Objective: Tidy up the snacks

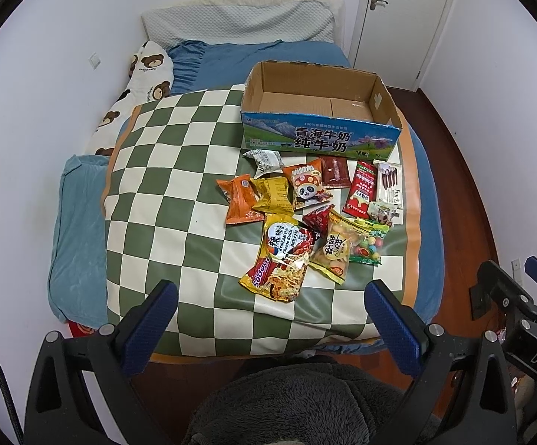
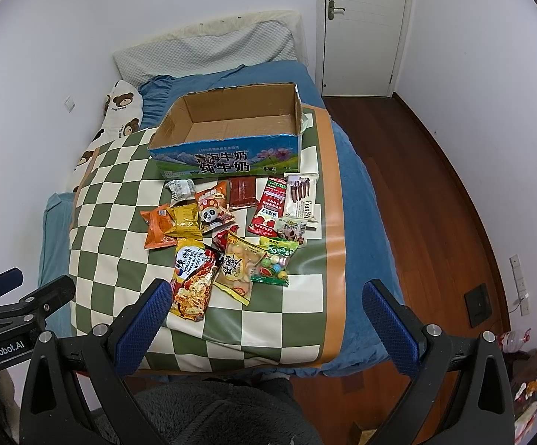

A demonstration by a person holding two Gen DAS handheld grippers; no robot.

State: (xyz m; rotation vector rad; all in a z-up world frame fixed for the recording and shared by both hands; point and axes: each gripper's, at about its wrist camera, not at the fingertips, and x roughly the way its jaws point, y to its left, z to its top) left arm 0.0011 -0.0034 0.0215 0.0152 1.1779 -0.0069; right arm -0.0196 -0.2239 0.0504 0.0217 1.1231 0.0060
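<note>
An open cardboard milk box (image 1: 320, 137) (image 2: 227, 157) with a blue printed front stands empty on the checkered mat (image 1: 179, 200) (image 2: 120, 200). In front of it lie several snack packets: a noodle pack (image 1: 281, 259) (image 2: 192, 278), an orange pack (image 1: 240, 200) (image 2: 157, 224), a yellow pack (image 1: 273, 194) (image 2: 184, 218), a panda pack (image 1: 307, 185) (image 2: 213, 207), a red sachet (image 1: 361, 189) (image 2: 270, 204) and a candy bag (image 1: 366, 243) (image 2: 276, 263). My left gripper (image 1: 270, 289) hangs open near the mat's front edge, nothing between its fingers. My right gripper (image 2: 266, 289) is open and empty too.
The mat lies on a blue bed (image 1: 231, 59) (image 2: 357, 193) against a white wall, with a bear-print pillow (image 1: 146, 74) (image 2: 120, 107) at the back left. Wooden floor (image 2: 417, 170) and a white door (image 2: 365, 26) are to the right. A grey fleece garment (image 1: 298, 400) fills the bottom.
</note>
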